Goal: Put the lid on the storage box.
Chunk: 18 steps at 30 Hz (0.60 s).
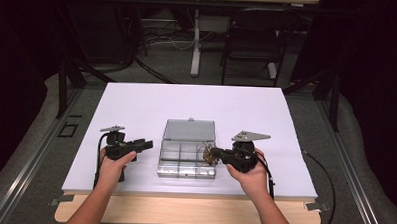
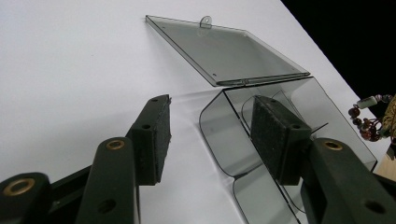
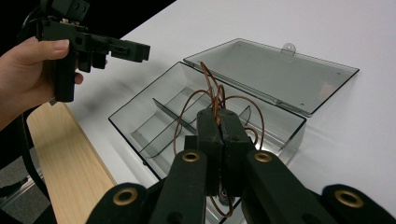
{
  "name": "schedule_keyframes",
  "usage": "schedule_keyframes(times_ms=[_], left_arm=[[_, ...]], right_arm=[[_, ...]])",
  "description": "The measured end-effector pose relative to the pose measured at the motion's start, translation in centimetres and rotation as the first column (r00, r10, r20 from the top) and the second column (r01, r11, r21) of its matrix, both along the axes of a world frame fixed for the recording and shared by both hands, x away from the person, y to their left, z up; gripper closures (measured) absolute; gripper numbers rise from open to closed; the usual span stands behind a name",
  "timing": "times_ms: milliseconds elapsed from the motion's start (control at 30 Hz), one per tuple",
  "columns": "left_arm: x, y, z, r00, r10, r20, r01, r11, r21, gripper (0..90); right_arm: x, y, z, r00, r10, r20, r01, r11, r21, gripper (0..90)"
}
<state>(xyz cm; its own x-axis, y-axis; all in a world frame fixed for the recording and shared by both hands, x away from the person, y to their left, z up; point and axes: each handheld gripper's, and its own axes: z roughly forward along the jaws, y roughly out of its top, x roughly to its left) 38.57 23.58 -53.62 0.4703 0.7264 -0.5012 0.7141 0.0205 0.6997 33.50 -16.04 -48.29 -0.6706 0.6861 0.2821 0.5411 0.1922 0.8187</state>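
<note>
A clear plastic compartment box (image 1: pixel 184 174) sits at mid-table, its lid (image 1: pixel 189 130) lying open flat behind it. My right gripper (image 1: pixel 211 153) hovers over the box's right end, shut on a beaded brown cord (image 1: pixel 205 155). In the right gripper view the cord (image 3: pixel 212 88) loops up from the closed jaws of that gripper (image 3: pixel 219 119) above the dividers of the box (image 3: pixel 289 135). My left gripper (image 1: pixel 146 144) is open just left of the box. Its view shows its own gripper (image 2: pixel 215 126) with jaws wide apart before the box wall (image 2: pixel 219 135), and beads (image 2: pixel 369 116) at the right.
The white tabletop (image 1: pixel 136 105) has free room around the box. A wooden front edge (image 1: pixel 183 209) runs below it. A chair (image 1: pixel 254 34) and a table leg (image 1: pixel 196 42) stand beyond the far edge. Cables trail from both grippers.
</note>
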Motion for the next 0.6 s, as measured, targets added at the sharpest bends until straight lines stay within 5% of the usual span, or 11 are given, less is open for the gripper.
schedule_keyframes(times_ms=[600], left_arm=[[0.0,0.0,-0.1,1.0000,-0.001,-0.003,0.001,1.0000,-0.001,48.0]], right_arm=[[0.0,1.0,-1.2,0.9991,0.033,-0.027,-0.034,0.999,-0.032,89.1]])
